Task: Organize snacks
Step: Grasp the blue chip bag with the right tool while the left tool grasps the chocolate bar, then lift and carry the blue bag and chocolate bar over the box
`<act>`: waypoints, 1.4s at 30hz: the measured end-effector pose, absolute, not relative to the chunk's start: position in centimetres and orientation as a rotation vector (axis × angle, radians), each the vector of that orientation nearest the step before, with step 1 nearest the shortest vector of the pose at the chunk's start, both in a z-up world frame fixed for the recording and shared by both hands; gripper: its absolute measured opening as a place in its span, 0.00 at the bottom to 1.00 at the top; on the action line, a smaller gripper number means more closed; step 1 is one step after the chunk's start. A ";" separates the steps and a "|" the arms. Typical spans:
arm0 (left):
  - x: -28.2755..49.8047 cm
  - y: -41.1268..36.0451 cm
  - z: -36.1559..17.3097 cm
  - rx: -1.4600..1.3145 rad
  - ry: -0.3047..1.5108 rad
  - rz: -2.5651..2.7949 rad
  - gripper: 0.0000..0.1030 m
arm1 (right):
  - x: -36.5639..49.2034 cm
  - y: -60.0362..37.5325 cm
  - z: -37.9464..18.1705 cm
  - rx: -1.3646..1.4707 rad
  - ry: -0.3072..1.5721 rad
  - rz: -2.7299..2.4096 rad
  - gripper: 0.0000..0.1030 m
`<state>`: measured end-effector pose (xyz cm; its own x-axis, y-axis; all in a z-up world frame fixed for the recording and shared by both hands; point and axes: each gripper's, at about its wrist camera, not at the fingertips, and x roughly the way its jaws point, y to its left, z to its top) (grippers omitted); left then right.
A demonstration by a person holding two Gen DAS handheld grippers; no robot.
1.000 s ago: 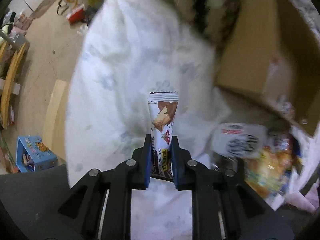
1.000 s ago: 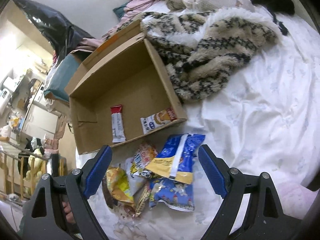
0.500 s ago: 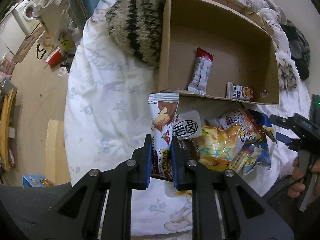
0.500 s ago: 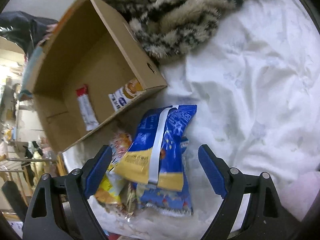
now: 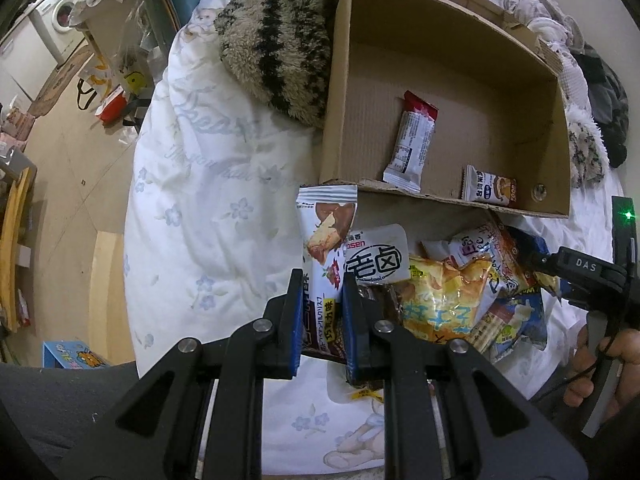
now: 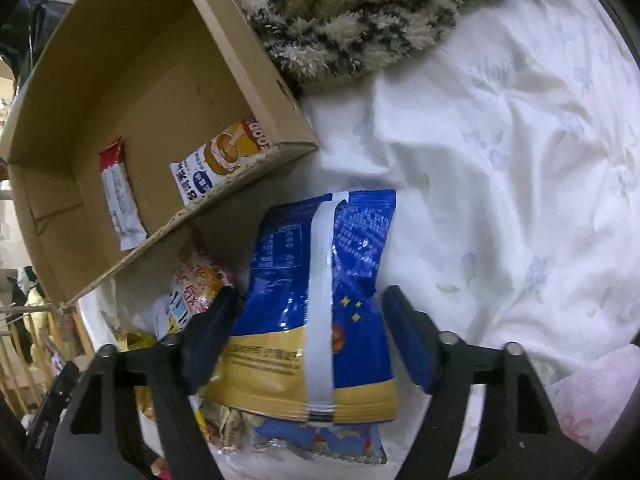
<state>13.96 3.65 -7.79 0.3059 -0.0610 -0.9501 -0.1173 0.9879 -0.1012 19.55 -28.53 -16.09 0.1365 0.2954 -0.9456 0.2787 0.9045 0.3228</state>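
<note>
My left gripper (image 5: 322,280) is shut on a chocolate wafer packet (image 5: 326,236), held upright above the bed, just short of the cardboard box's (image 5: 432,196) near wall. The box holds a red-and-white bar (image 5: 412,142) and a small coffee sachet (image 5: 490,190). A pile of snack bags (image 5: 448,288) lies in front of the box. My right gripper (image 6: 310,312) is open, its fingers on either side of a blue and gold snack bag (image 6: 320,292) on top of the pile. The box (image 6: 100,92), bar (image 6: 120,196) and sachet (image 6: 224,156) also show in the right wrist view.
A striped furry blanket (image 5: 280,36) lies against the box's far left side and also shows in the right wrist view (image 6: 360,12). White flowered bedding (image 5: 208,184) covers the bed. The floor with clutter (image 5: 56,152) is to the left.
My left gripper swung round with the wafer packet from the bare bedding towards the box and pile. My right gripper came down and forward until its open fingers stand around the blue bag.
</note>
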 end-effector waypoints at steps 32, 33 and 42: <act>12.8 5.4 -5.9 -0.196 1.108 0.141 0.14 | 10.5 -40.5 -1.8 0.685 0.793 0.016 0.31; 12.8 5.4 -5.6 -0.195 1.093 0.140 0.14 | 10.8 -39.6 -1.6 0.684 0.775 0.036 0.31; 12.7 4.6 -3.9 -0.156 1.008 0.127 0.14 | 13.2 -35.2 -1.2 0.672 0.760 0.153 0.31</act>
